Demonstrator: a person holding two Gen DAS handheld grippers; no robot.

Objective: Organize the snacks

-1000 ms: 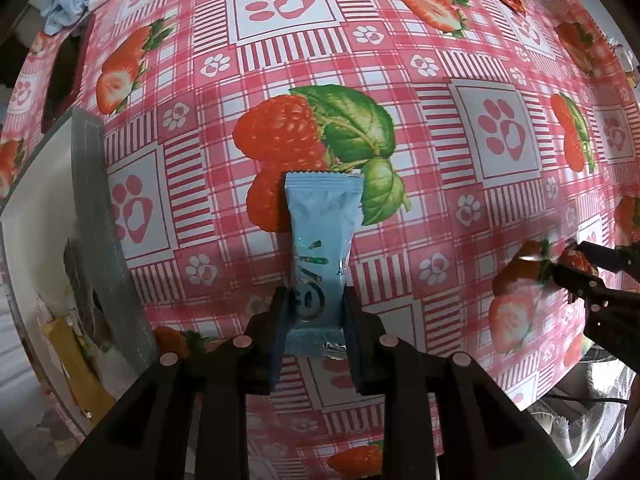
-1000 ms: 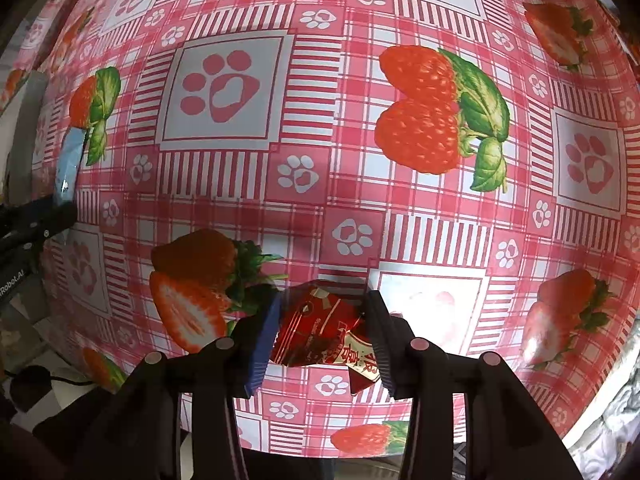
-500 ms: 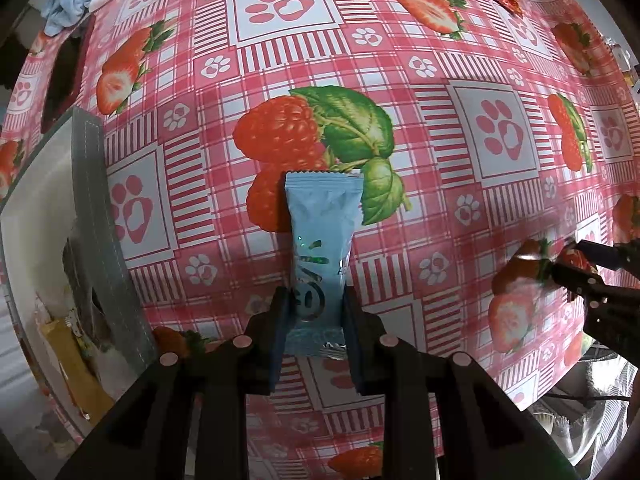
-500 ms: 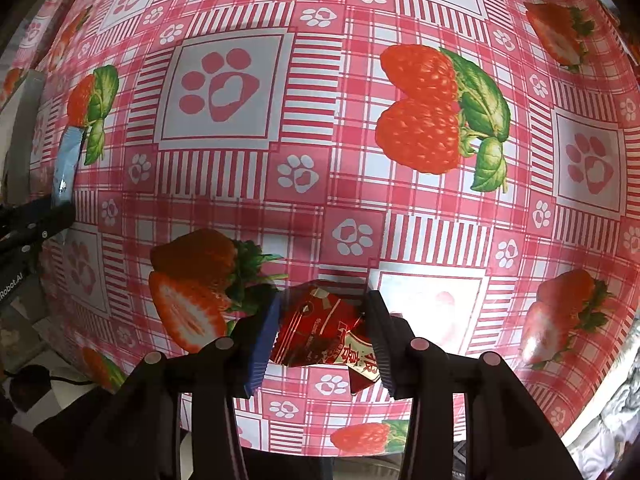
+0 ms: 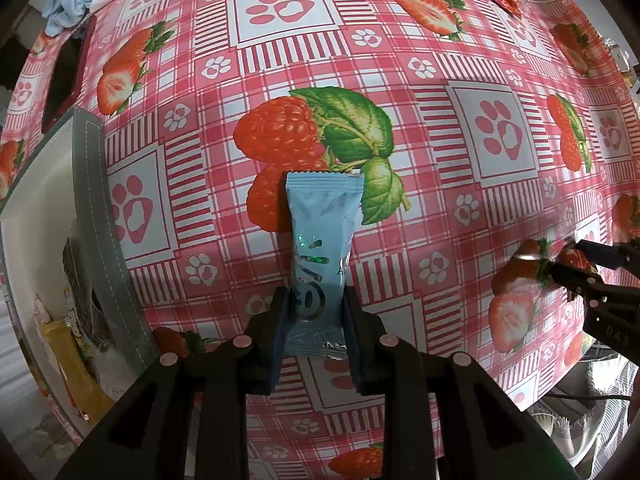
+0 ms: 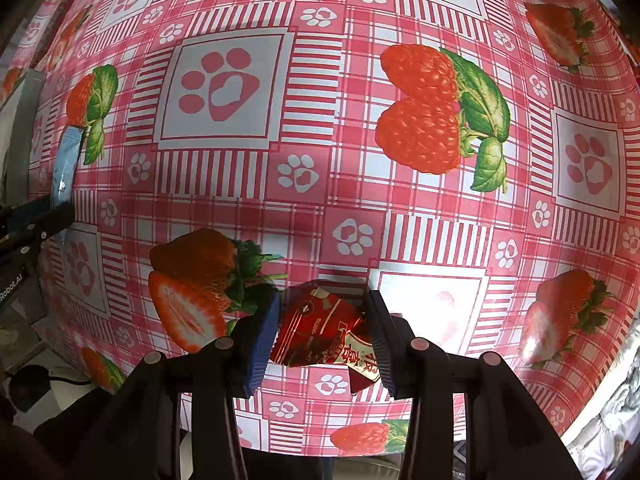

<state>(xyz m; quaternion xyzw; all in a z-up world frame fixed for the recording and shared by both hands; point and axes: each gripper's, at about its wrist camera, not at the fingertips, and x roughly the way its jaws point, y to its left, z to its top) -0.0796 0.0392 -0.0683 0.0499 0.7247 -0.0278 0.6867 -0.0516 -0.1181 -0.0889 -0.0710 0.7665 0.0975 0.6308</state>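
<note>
both fisheye views are bright and evenly lit, sharp in the middle; the red-and-pink checked strawberry-print tablecloth (image 5: 400, 128) bulges and bends toward dark vignetted corners, with soft shadows below the black grippers and faint glare on the glossy cloth

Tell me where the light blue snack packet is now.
In the left wrist view, the light blue snack packet sits between the left tongs, over the printed raspberries, right of the grey-rimmed storage box.

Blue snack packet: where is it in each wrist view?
Left wrist: blue snack packet at centre, clamped in the left gripper.
Right wrist: a thin strip at the far left edge.
Shared landmark: the printed raspberry with leaves under its top end.
</note>
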